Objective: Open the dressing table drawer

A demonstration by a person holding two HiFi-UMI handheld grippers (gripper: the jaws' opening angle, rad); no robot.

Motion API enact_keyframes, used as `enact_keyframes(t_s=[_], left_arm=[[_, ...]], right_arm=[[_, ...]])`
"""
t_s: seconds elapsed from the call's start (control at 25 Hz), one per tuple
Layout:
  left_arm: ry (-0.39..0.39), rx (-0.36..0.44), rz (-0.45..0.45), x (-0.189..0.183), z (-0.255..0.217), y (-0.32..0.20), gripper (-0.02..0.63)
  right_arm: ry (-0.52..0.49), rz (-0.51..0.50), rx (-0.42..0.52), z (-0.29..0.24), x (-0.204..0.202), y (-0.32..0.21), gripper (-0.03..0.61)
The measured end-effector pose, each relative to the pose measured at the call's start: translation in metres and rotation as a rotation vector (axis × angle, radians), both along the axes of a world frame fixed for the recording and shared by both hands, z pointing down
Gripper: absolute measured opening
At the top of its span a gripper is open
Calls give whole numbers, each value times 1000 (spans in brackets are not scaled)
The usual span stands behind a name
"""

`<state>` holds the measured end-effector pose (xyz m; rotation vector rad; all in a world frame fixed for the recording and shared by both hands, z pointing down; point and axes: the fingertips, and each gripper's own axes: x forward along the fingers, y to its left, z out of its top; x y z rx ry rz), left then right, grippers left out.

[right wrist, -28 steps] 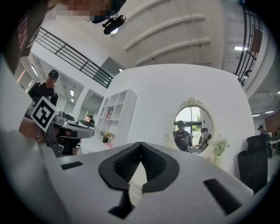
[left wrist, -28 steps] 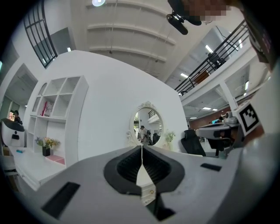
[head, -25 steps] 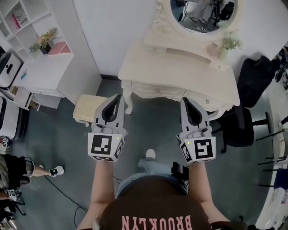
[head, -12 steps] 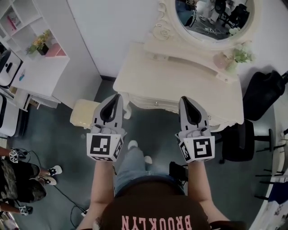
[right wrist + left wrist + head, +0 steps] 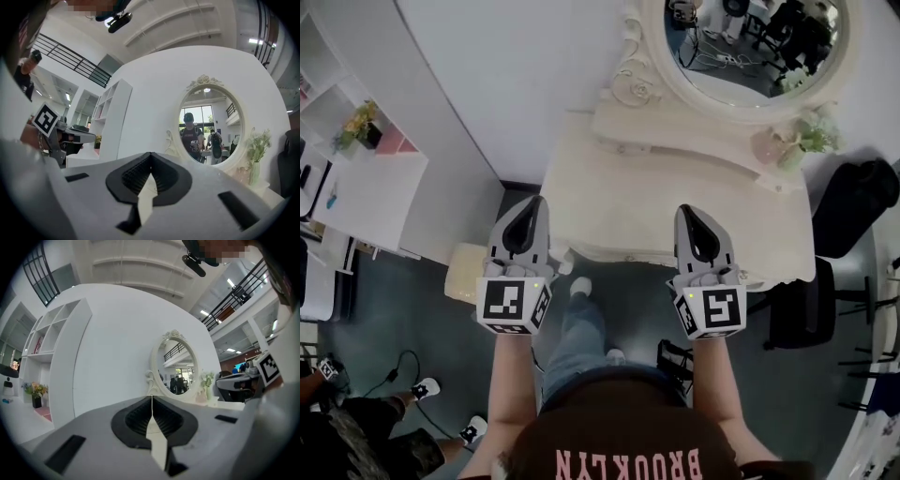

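While the drawer sits tucked under the front edge of the cream desk (image 5: 675, 187), below the oval mirror (image 5: 750, 47) and mostly hidden from above, the left gripper (image 5: 533, 202) and right gripper (image 5: 687, 212) hover level just before that edge, both with jaws closed on nothing. To open it well, one gripper likely needs to drop to the drawer front, part its jaws, take hold there, then pull straight back.

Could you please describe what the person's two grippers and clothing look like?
The left gripper and right gripper are light grey, tapering shells with black ribbed lining inside the jaws. Each carries a white cube printed with black square markers. The person wears a dark T-shirt with pink lettering.
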<state>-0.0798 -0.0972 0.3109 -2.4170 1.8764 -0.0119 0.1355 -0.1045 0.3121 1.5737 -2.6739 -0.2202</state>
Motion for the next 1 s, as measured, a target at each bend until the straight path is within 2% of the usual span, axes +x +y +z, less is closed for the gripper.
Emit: enact_keyframes(t_s=[0.32,0.6,0.8,1.0], left_arm=[[-8,-31,67,-42,9,-128,5],[10,-101,99,-83,41,-218,6],[19,-153,122,-98,67,-257,5],[35,-201,118,-108,94,-272,5]], right_arm=[[-20,101,-97,28,-32,-118,0],[2,197,-187,66,-56,-205,0],[5,230,-259,97,-70,-242,0],[25,222,-341,131,-83,-255,0]])
